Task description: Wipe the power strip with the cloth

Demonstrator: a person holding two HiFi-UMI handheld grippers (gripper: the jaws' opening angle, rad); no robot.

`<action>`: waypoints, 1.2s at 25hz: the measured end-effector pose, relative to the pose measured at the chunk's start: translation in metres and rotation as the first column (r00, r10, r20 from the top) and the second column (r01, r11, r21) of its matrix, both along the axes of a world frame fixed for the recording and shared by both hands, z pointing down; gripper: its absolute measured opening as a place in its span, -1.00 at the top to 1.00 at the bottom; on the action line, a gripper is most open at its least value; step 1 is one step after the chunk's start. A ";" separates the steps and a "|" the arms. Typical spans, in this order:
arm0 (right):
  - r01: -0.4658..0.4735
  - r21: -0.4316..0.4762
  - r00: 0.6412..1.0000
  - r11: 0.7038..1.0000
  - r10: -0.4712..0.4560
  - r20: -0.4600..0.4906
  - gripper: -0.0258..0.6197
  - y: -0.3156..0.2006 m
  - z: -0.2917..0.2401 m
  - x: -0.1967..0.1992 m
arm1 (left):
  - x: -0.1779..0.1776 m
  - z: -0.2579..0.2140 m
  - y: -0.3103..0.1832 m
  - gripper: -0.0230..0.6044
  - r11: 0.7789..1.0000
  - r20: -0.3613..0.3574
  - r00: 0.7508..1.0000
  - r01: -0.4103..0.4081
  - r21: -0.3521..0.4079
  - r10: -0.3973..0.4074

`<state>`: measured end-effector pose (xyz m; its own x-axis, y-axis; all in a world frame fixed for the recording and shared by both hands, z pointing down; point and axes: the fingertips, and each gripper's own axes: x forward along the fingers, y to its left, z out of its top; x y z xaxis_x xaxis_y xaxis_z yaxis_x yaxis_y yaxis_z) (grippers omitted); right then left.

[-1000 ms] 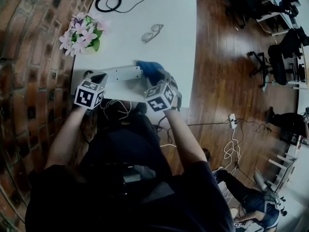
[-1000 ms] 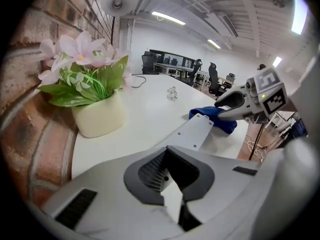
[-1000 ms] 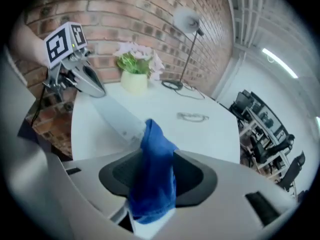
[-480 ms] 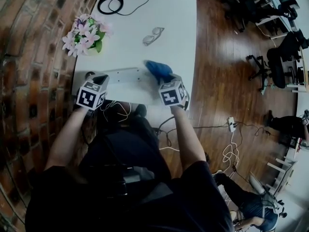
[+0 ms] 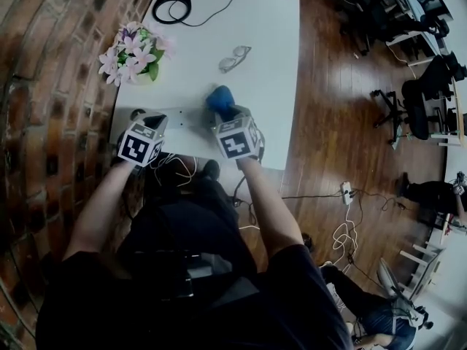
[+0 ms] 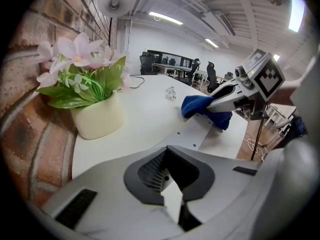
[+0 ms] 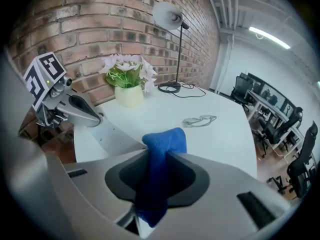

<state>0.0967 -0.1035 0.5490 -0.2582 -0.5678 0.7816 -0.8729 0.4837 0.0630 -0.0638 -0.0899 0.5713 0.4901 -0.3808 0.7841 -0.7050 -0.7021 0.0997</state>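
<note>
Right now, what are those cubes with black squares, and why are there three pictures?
A person holds a tool in each hand: a left gripper and a right gripper, each with two fingers. The cubes are part of them. One picture comes from a camera on the person's head, looking down. The other two come from cameras riding on each gripper, looking along its fingers. On the white table are a power strip, a flower pot, glasses and a lamp. The left gripper's fingers are shut on one end of the strip. The right gripper's fingers pinch a blue cloth at the other end.
</note>
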 end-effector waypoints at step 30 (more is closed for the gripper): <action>0.141 -0.028 0.988 0.990 -0.143 -0.053 0.63 0.009 0.016 -0.055 | -0.044 -0.002 -0.008 0.90 0.988 -0.075 0.985 0.150 -0.045 -0.153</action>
